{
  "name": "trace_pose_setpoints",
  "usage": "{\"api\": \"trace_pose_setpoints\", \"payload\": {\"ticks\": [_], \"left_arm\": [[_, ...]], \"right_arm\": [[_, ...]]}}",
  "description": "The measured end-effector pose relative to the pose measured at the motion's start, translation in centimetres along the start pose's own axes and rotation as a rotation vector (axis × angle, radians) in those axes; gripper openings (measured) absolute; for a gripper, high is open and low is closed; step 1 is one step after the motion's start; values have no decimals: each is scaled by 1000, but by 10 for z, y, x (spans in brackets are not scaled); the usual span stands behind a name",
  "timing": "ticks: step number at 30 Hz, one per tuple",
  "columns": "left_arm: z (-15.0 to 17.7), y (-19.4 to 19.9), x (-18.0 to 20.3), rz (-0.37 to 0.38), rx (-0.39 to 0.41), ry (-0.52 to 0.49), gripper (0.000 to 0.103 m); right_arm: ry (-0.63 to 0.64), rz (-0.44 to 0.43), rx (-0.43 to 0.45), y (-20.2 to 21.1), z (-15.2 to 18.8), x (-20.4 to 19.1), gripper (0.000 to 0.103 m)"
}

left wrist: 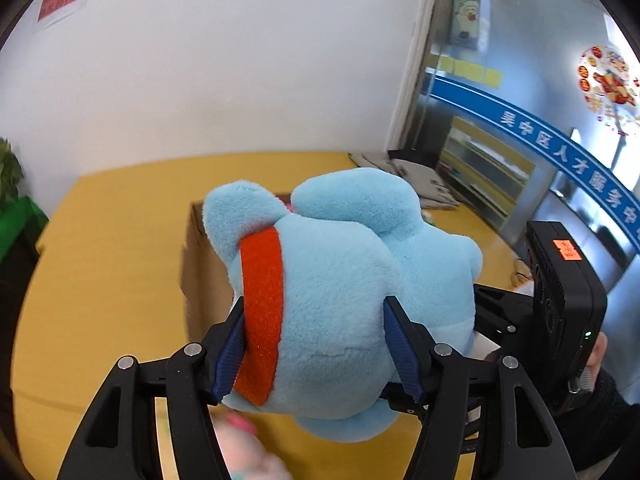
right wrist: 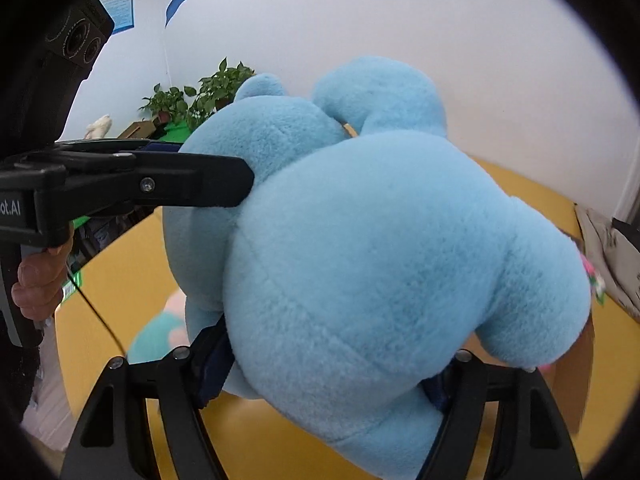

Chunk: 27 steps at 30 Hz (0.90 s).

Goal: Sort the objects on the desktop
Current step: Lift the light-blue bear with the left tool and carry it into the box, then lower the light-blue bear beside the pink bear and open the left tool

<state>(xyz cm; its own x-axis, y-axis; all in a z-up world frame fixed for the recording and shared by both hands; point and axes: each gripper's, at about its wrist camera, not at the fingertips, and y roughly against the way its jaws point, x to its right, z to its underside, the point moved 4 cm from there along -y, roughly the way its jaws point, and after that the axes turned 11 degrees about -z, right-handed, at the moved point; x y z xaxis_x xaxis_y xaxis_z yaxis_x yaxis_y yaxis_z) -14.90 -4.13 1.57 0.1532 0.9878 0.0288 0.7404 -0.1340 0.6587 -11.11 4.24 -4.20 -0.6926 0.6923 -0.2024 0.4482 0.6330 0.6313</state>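
A big light-blue plush toy (left wrist: 340,280) with a red band (left wrist: 262,320) hangs above the yellow table (left wrist: 112,240), gripped from two sides. My left gripper (left wrist: 316,354) is shut on its body, blue pads pressed into the fur. My right gripper (right wrist: 328,376) is shut on the same blue plush toy (right wrist: 380,240) from below. The left gripper's finger (right wrist: 168,180) shows pressing into the toy's side in the right wrist view. An open cardboard box (left wrist: 200,276) stands on the table right behind and under the toy, mostly hidden by it.
A pink and teal soft toy (right wrist: 156,336) lies on the table near me. Folded grey cloth (left wrist: 420,184) sits at the table's far right corner. Potted plants (right wrist: 200,96) and a green stand (left wrist: 16,224) are off the left side. A hand (right wrist: 36,284) holds the left gripper's handle.
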Motion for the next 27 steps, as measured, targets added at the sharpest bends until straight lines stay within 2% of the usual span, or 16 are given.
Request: {"api": "trace_pose_setpoints", "payload": {"ticks": [3, 6, 7, 11, 14, 16, 19, 22, 24, 25, 26, 27], "left_arm": [[-27, -48, -20, -25, -55, -25, 69], [-37, -110, -34, -32, -140, -62, 69], [-37, -129, -37, -30, -172, -73, 69], [-19, -171, -39, -7, -255, -100, 69], [-5, -200, -40, 12, -313, -118, 71], [1, -204, -44, 33, -335, -97, 72], [8, -198, -47, 16, -325, -101, 74], [10, -184, -53, -18, -298, -87, 75], [13, -177, -56, -47, -294, -79, 75], [13, -173, -57, -65, -291, -81, 75], [14, -168, -57, -82, -289, -82, 75], [14, -162, -58, -111, -276, -88, 75]], "right_arm": [[-91, -36, -10, -40, -30, 30, 76], [-252, -74, -29, -88, -33, 61, 76], [-331, -81, -34, -106, -27, 71, 76], [-469, -73, -115, -153, 9, 82, 76], [-527, -85, -130, -155, 20, 83, 75], [-506, -49, -162, -153, 21, 81, 77], [-469, -33, -196, -149, 23, 79, 80], [-432, -38, -178, -140, 23, 75, 84], [-408, 4, -149, -127, 27, 75, 86], [-395, 22, -136, -121, 25, 73, 90], [-378, 38, -120, -116, 21, 71, 103], [-361, 53, -104, -110, 16, 70, 103]]}}
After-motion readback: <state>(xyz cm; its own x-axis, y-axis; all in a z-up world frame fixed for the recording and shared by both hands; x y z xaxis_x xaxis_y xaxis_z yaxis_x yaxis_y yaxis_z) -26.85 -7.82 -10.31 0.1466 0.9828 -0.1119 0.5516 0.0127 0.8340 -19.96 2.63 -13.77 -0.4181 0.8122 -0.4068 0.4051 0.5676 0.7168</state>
